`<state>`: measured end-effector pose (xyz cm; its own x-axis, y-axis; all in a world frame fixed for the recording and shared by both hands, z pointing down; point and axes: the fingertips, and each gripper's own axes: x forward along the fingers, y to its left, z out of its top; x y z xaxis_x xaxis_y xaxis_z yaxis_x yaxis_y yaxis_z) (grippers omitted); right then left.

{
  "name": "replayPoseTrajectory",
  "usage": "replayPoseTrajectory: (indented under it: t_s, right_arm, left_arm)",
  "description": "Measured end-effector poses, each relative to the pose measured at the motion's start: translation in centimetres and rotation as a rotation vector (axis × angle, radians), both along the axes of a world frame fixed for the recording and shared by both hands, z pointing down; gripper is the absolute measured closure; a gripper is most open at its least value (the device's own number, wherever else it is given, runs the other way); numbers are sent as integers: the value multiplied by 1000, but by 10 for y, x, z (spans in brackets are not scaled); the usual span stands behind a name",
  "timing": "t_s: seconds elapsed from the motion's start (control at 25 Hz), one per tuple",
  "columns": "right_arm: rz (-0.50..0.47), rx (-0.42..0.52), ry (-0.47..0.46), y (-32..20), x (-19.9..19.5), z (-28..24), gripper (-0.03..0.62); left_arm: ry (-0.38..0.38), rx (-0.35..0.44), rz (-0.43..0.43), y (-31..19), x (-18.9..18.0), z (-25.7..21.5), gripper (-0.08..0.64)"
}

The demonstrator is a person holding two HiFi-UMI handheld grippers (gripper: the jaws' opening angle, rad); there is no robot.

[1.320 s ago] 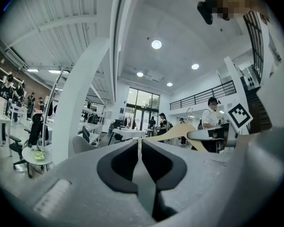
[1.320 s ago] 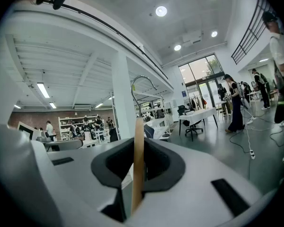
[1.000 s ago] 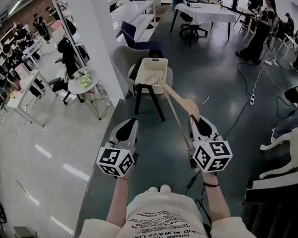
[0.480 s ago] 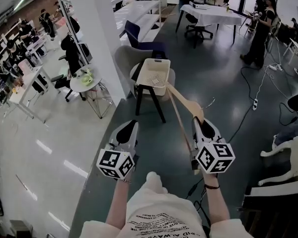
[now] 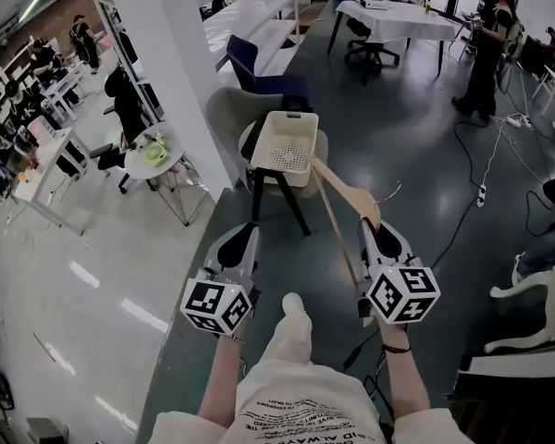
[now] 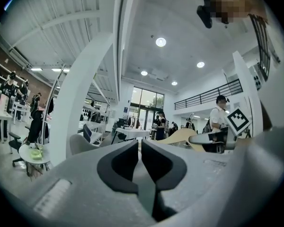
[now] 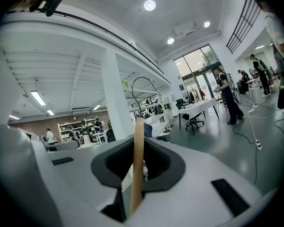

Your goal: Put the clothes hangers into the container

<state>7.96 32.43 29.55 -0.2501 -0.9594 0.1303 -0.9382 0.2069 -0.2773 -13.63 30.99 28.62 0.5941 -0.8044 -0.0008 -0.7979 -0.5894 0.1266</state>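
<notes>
Left gripper (image 5: 241, 236): near left, fingers (image 6: 116, 167) pressed together, nothing between them.
Cream basket (image 5: 285, 142): far centre, on a dark-legged stand (image 5: 257, 192).
Wooden clothes hanger (image 5: 344, 195): slants from the right gripper toward the basket's near right corner.
Right gripper (image 5: 375, 232): near right, fingers (image 7: 163, 167) clamped on the hanger.

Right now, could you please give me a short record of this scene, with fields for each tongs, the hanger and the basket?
left tongs: shut, nothing between them
right tongs: shut on the wooden hanger
wooden hanger: held in the air, far end toward the basket, not yet inside
basket: white, on a dark-legged stool, ahead of both tongs; no hanger seen inside
</notes>
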Motion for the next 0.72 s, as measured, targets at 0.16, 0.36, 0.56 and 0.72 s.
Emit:
replayPoseTrajectory:
  t_s: [0.16,0.36,0.56,0.72]
  right_arm:
    - [1,-27,-1,-48,4,7,538]
    - [4,-60,-7,-116,5,8,538]
    - [2,-71,-14,-177,2,11,538]
    - [11,-79,-24,-209,2,13,538]
  left_arm:
    - [7,-20,10,-55,9,5,526]
    - [-2,-35,29,-123,15,3,528]
    - [10,-52,14,-185,6,9,528]
    - [15,-54,14,-218,4,9,528]
